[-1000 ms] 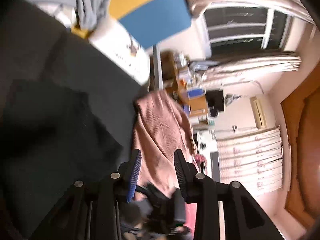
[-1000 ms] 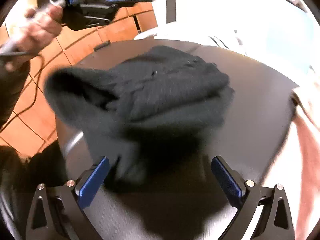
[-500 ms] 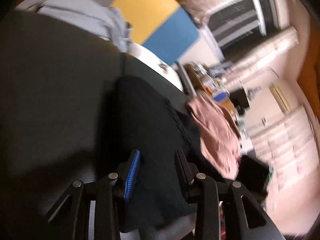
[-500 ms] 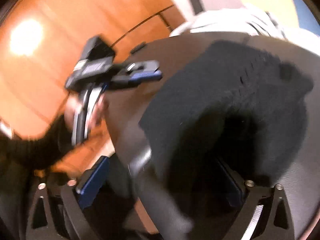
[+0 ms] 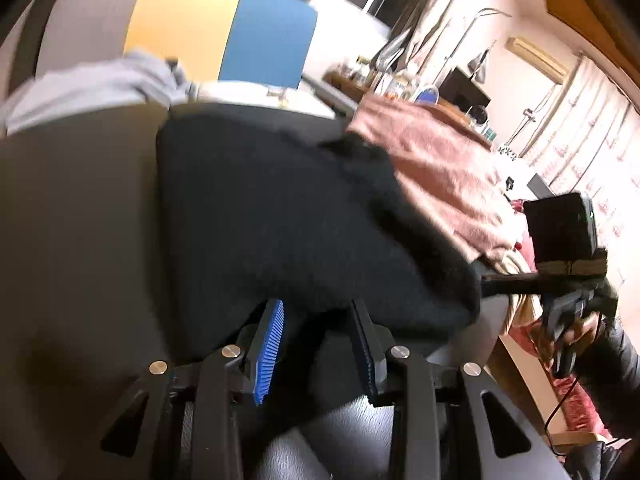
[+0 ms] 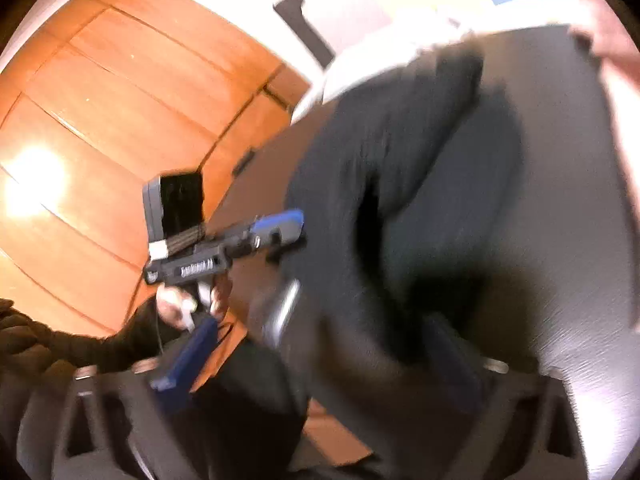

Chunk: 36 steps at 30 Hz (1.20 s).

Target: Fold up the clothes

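The black sweater [image 5: 304, 216] is lying bunched up on the dark round table [image 5: 76, 240], and its near edge is hanging toward the table's rim. A pink cloth [image 5: 436, 168] is lying just past it, and a grey garment [image 5: 92, 88] is sitting at the far side of the table.

The left gripper [image 5: 318, 340] is pointing down at the near edge of the black sweater. Its jaws are partly open. The knit is sitting right at the tips, but it is too dark to tell if the pads are pinching it or only touching it.

The right gripper [image 6: 320, 360] is looking at the same sweater from the other side. Its jaws have just been opening again and are standing very wide. The picture is blurry, so it is hard to say, but the fingers do not seem to be squeezing anything, though the sweater is lying between them.

It looks like the person is getting ready to grab the sweater's near edge with both grippers, so the folding is only starting. Next, each gripper probably needs to pinch one corner of that edge. Then both need to lift together and pull the sweater flat before folding it over.
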Tool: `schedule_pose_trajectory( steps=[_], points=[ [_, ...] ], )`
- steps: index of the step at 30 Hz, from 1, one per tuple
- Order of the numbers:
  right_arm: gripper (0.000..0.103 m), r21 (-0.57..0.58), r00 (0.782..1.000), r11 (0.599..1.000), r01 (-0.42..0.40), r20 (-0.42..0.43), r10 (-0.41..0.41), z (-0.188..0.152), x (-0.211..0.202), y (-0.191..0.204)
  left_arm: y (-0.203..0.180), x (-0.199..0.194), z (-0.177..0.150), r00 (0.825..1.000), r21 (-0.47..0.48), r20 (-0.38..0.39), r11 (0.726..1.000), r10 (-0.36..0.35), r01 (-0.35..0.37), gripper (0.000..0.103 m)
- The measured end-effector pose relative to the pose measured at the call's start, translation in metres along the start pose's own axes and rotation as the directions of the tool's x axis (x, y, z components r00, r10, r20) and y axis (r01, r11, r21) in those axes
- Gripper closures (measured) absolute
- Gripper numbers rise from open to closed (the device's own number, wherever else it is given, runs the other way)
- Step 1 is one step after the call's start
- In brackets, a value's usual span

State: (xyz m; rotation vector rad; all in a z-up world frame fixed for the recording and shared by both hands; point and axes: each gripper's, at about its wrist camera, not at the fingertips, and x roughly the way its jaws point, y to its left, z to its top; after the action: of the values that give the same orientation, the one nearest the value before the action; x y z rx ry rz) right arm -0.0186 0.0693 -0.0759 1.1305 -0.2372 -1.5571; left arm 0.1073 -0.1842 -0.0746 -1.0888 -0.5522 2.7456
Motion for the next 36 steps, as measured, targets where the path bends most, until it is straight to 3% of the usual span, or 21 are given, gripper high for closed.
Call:
schedule_pose_trajectory(
  steps=[3, 5, 7, 11, 12, 14, 15, 16, 19, 20, 21, 22, 23, 25, 28, 31, 35, 36],
  points=[
    [0.000, 0.022, 0.989, 1.000, 0.001, 0.148, -0.005, 0.024, -0.016, -0.002, -0.014, 0.003, 0.013, 0.997, 0.031, 0.046, 0.998, -0.056, 0.054, 0.069],
    [0.000, 0.043, 0.976, 0.998, 0.042, 0.214, -0.050, 0.035, -0.017, 0.000, -0.025, 0.008, 0.017, 0.995, 0.055, 0.051, 0.995, -0.089, 0.086, 0.068],
    [0.000, 0.092, 0.961, 0.983, 0.158, 0.213, -0.175, 0.053, -0.008, -0.007, -0.033, 0.019, 0.018, 0.995, 0.076, 0.032, 0.992, -0.099, 0.096, 0.068],
    [0.002, 0.176, 0.945, 0.961, 0.215, 0.210, -0.250, 0.074, 0.023, -0.031, -0.041, 0.037, 0.017, 0.992, 0.083, 0.011, 0.989, -0.125, 0.124, 0.068],
    [0.010, 0.174, 0.937, 0.955, 0.241, 0.213, -0.275, 0.078, 0.026, -0.034, -0.043, 0.041, 0.016, 0.991, 0.085, 0.008, 0.988, -0.132, 0.131, 0.068],
    [0.039, 0.200, 0.935, 0.943, 0.268, 0.181, -0.304, 0.091, 0.032, -0.046, -0.046, 0.045, 0.015, 0.989, 0.087, 0.013, 0.985, -0.148, 0.146, 0.068],
    [0.067, 0.212, 0.934, 0.936, 0.281, 0.164, -0.318, 0.098, 0.035, -0.051, -0.047, 0.048, 0.015, 0.988, 0.089, 0.014, 0.984, -0.154, 0.153, 0.068],
    [0.081, 0.233, 0.932, 0.926, 0.297, 0.139, -0.334, 0.103, 0.036, -0.053, -0.049, 0.050, 0.014, 0.986, 0.091, 0.017, 0.982, -0.167, 0.165, 0.067],
    [0.089, 0.187, 0.909, 0.912, 0.366, 0.135, -0.393, 0.116, 0.041, -0.042, -0.058, 0.053, 0.002, 0.983, 0.122, -0.021, 0.976, -0.181, 0.182, 0.065],
    [0.090, 0.154, 0.899, 0.909, 0.386, 0.160, -0.409, 0.116, 0.030, -0.028, -0.062, 0.060, -0.005, 0.982, 0.142, -0.073, 0.973, -0.175, 0.184, 0.065],
    [0.092, 0.119, 0.866, 0.884, 0.452, 0.178, -0.467, 0.114, 0.020, -0.022, -0.064, 0.071, -0.015, 0.978, 0.159, -0.136, 0.971, -0.160, 0.181, 0.066],
    [0.092, 0.085, 0.829, 0.852, 0.517, 0.197, -0.523, 0.112, 0.010, -0.016, -0.067, 0.071, -0.019, 0.980, 0.171, -0.131, 0.970, -0.150, 0.171, 0.065],
    [0.092, 0.058, 0.781, 0.796, 0.603, 0.164, -0.603, 0.110, 0.013, -0.021, -0.069, 0.070, -0.022, 0.984, 0.181, -0.113, 0.970, -0.141, 0.160, 0.066],
    [0.092, 0.080, 0.782, 0.786, 0.614, 0.074, -0.619, 0.099, 0.026, -0.044, -0.070, 0.069, -0.025, 0.986, 0.175, -0.093, 0.973, -0.138, 0.153, 0.066],
    [0.091, 0.142, 0.807, 0.812, 0.566, 0.102, -0.581, 0.091, 0.021, -0.056, -0.064, 0.069, -0.021, 0.982, 0.116, -0.093, 0.978, -0.164, 0.175, 0.065],
    [0.086, 0.133, 0.798, 0.805, 0.578, 0.113, -0.592, 0.090, 0.023, -0.056, -0.059, 0.068, -0.019, 0.978, 0.066, -0.089, 0.979, -0.188, 0.194, 0.065],
    [0.081, 0.167, 0.813, 0.818, 0.551, 0.114, -0.571, 0.089, 0.014, -0.058, -0.062, 0.066, -0.013, 0.981, 0.030, -0.101, 0.985, -0.165, 0.169, 0.065],
    [0.077, 0.148, 0.802, 0.808, 0.570, 0.110, -0.587, 0.089, 0.014, -0.056, -0.063, 0.064, -0.012, 0.984, 0.033, -0.098, 0.988, -0.147, 0.150, 0.065]
  ],
)
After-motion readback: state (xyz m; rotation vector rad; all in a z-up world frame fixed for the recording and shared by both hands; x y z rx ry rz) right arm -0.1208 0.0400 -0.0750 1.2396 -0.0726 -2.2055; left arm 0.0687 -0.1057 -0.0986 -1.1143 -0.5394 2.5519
